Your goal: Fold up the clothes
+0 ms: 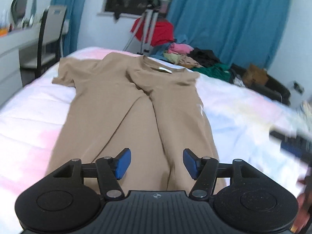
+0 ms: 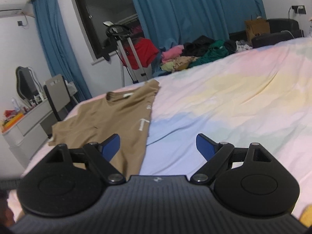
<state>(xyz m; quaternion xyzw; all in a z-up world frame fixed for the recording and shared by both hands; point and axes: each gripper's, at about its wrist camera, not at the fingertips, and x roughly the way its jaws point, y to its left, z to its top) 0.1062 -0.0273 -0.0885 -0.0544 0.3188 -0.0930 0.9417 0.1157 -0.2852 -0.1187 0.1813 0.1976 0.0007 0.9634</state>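
A tan T-shirt lies flat on the bed, collar at the far end. Its right side is folded inward over the body; its left sleeve is spread out. My left gripper is open and empty, above the shirt's near hem. My right gripper is open and empty, over the bedsheet by the shirt's folded right edge. It shows blurred at the right edge of the left wrist view.
A pile of mixed clothes lies at the bed's far edge. Behind it stand a tripod with a red garment, blue curtains and a window. A chair and desk stand at the left.
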